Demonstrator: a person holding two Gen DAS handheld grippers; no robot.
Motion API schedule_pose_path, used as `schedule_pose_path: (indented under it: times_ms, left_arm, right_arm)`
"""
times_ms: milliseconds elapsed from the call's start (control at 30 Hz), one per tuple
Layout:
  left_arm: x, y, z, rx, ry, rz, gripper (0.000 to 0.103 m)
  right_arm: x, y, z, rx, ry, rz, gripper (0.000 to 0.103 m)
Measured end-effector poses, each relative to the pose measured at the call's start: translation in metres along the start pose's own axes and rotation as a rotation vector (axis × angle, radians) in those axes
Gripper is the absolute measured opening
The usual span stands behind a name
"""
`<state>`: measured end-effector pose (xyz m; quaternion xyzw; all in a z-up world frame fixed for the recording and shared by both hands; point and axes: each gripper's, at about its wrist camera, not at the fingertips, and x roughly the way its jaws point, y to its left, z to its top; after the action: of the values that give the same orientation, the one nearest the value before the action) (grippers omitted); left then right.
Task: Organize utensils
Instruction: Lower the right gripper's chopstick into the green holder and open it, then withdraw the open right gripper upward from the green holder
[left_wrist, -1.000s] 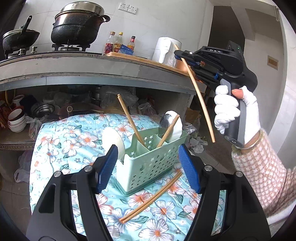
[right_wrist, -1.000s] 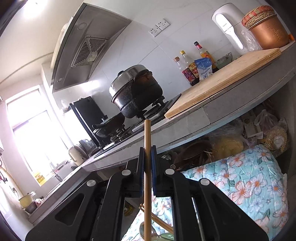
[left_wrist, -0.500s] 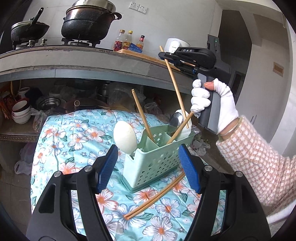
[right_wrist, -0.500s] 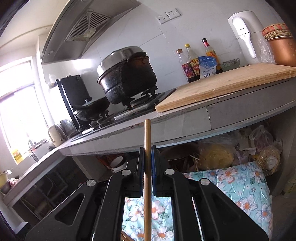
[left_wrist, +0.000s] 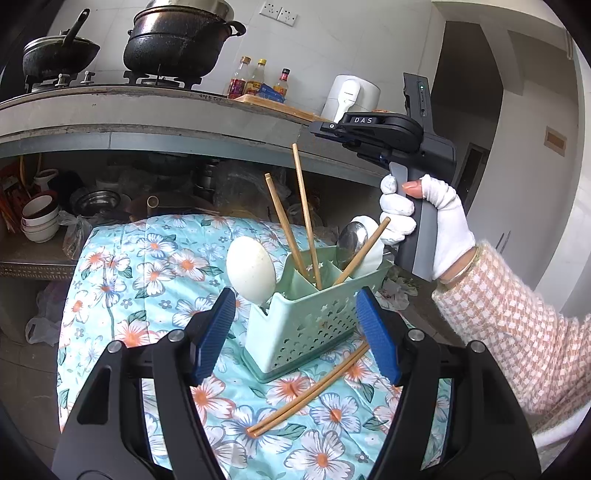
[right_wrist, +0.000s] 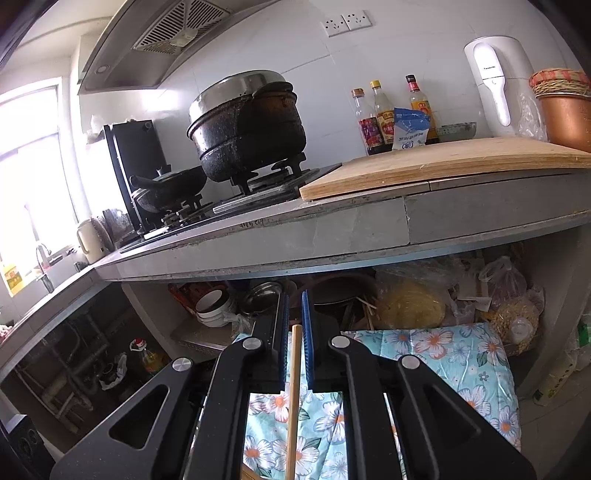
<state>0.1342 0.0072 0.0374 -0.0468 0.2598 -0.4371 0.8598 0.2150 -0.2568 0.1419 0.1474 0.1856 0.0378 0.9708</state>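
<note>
Left gripper (left_wrist: 295, 332): blue fingers spread wide, holding nothing.
Loose chopsticks (left_wrist: 308, 393): a pair flat on the floral cloth (left_wrist: 147, 258), just below and between those fingers.
Caddy (left_wrist: 306, 317): green, straight ahead, holding three chopsticks (left_wrist: 304, 210) and spoons.
Right gripper (right_wrist: 294, 325): beyond the caddy, fingers slightly apart, chopstick top (right_wrist: 294, 354) standing loose between them.

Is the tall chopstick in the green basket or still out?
In. The chopstick stands with its lower end inside the basket, leaning beside another.
</note>
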Motion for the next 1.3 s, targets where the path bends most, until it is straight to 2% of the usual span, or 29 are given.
schedule_pose_path:
  times_ms: [133,300,367,400,533,633,700,800,900,1000,1100,1300]
  left_arm:
    - [0.002,0.000,0.000,0.003,0.004,0.003,0.065]
    - [0.008,0.000,-0.005,0.018,0.025,-0.005,0.065]
    - [0.010,-0.002,-0.008,0.037,0.040,-0.017,0.065]
    - [0.012,-0.003,-0.010,0.045,0.049,-0.028,0.067]
    - [0.022,-0.006,-0.022,0.070,0.097,-0.070,0.068]
    - [0.033,-0.009,-0.031,0.074,0.138,-0.090,0.068]
    - [0.039,-0.009,-0.035,0.077,0.152,-0.093,0.068]
    - [0.043,-0.013,-0.037,0.080,0.162,-0.104,0.068]
    - [0.048,-0.015,-0.037,0.089,0.170,-0.100,0.068]
    - [0.049,-0.015,-0.036,0.077,0.170,-0.091,0.068]
    - [0.048,-0.016,-0.034,0.067,0.159,-0.079,0.068]
    - [0.045,-0.012,-0.034,0.036,0.153,-0.041,0.068]
  right_arm:
    - [-0.023,-0.002,0.000,0.011,-0.024,0.010,0.008]
    - [-0.085,-0.013,-0.018,0.060,-0.067,0.047,0.009]
    - [-0.112,-0.023,-0.033,0.096,-0.068,0.053,0.012]
    - [-0.124,-0.029,-0.041,0.121,-0.062,0.059,0.017]
    - [-0.158,-0.053,-0.085,0.213,0.010,0.032,0.023]
    - [-0.167,-0.066,-0.122,0.292,0.096,0.017,0.033]
    - [-0.166,-0.069,-0.136,0.313,0.142,0.005,0.034]
    - [-0.159,-0.071,-0.125,0.320,0.160,0.047,0.035]
    - [-0.138,-0.062,-0.091,0.263,0.172,0.133,0.047]
    - [-0.092,-0.055,-0.054,0.232,0.280,0.240,0.055]
    - [-0.036,-0.046,-0.026,0.194,0.393,0.266,0.058]
    - [0.054,-0.038,-0.004,0.163,0.535,0.168,0.058]
